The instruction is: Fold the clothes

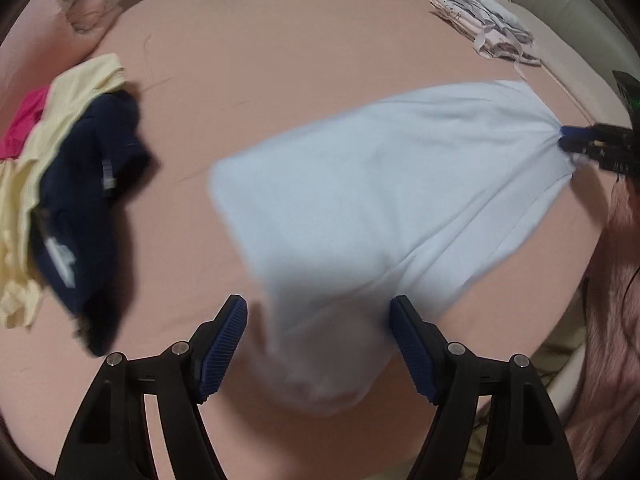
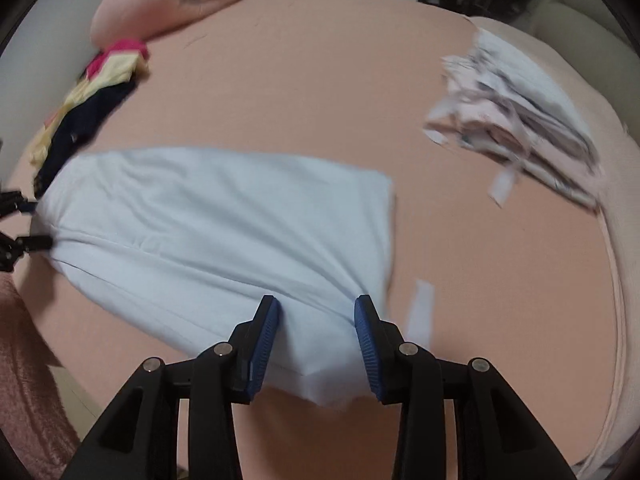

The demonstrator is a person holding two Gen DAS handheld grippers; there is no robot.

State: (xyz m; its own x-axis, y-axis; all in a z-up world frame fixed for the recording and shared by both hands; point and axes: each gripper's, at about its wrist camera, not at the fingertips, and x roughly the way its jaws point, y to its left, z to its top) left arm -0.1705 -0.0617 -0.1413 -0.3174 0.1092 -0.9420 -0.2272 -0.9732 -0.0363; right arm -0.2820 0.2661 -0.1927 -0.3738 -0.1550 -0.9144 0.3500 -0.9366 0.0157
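A big pink bed (image 1: 280, 40) is holding a pale blue cloth (image 1: 380, 184), which is lying smooth with a few soft creases. It is stretching long-ways between the two claws. The left claw (image 1: 318, 312) is standing wide apart around one blurry end, maybe not pinching it. The right claw (image 2: 316, 312) is bunching the other end between its pads. Its far corner is cut off. A small pile of clothes (image 1: 68, 184) is lying blurry nearby.

Left gripper (image 1: 318, 312) jaws spread wide; right gripper (image 2: 316, 312) jaws partly apart
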